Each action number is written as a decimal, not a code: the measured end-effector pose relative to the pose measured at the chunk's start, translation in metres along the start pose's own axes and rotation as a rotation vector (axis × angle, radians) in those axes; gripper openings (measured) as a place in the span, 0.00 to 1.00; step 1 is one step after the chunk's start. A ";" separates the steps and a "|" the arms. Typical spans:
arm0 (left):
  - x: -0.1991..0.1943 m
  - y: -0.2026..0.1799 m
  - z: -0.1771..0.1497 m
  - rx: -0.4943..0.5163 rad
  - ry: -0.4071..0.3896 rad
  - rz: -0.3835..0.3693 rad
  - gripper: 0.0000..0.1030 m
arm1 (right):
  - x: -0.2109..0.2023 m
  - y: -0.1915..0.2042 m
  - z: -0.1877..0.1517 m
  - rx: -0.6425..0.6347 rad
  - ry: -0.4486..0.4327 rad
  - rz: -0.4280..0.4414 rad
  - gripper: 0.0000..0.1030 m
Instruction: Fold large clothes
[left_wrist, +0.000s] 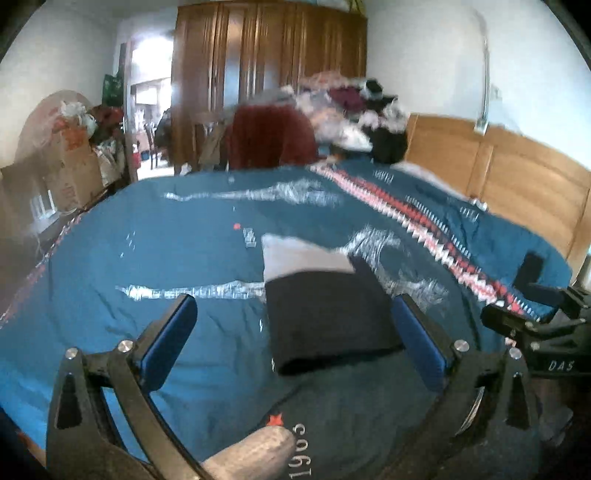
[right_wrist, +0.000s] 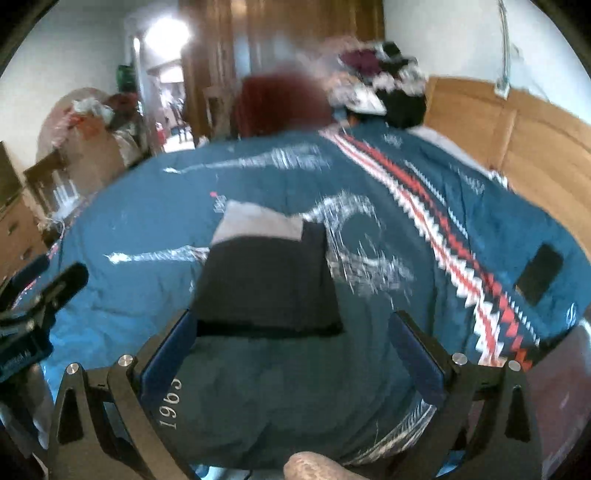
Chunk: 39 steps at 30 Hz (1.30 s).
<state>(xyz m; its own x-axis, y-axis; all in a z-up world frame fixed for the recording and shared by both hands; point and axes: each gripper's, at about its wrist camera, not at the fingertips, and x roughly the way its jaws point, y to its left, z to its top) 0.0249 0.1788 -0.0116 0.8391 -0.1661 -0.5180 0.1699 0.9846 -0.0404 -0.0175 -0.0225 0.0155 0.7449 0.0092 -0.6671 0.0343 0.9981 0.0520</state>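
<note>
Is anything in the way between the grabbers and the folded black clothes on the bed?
Nothing visible. Only bare blue bedspread lies between the open left gripper and the folded black garment; the open right gripper has a clear path too.

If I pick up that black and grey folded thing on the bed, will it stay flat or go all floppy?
Probably floppy: the folded garment is soft cloth, so lifted by one edge it would likely droop and unfold. It looks light and probably wouldn't roll or slide on the blue bedspread.

Wood wardrobe (left_wrist: 271, 70), headboard (left_wrist: 509, 177), cardboard boxes (left_wrist: 74, 177) behind bed.
</note>
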 end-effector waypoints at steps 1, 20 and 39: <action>0.002 -0.002 -0.001 -0.001 0.012 0.006 1.00 | 0.007 -0.005 -0.003 0.010 0.014 -0.004 1.00; -0.021 -0.022 -0.012 0.047 0.025 0.074 1.00 | 0.017 -0.008 -0.014 0.001 0.062 0.005 1.00; -0.026 -0.020 -0.012 0.035 0.029 0.076 1.00 | 0.016 -0.002 -0.012 -0.022 0.056 0.002 1.00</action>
<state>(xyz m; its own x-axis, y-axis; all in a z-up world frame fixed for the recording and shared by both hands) -0.0068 0.1636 -0.0080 0.8352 -0.0886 -0.5427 0.1243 0.9918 0.0293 -0.0136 -0.0235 -0.0036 0.7067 0.0144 -0.7074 0.0172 0.9991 0.0376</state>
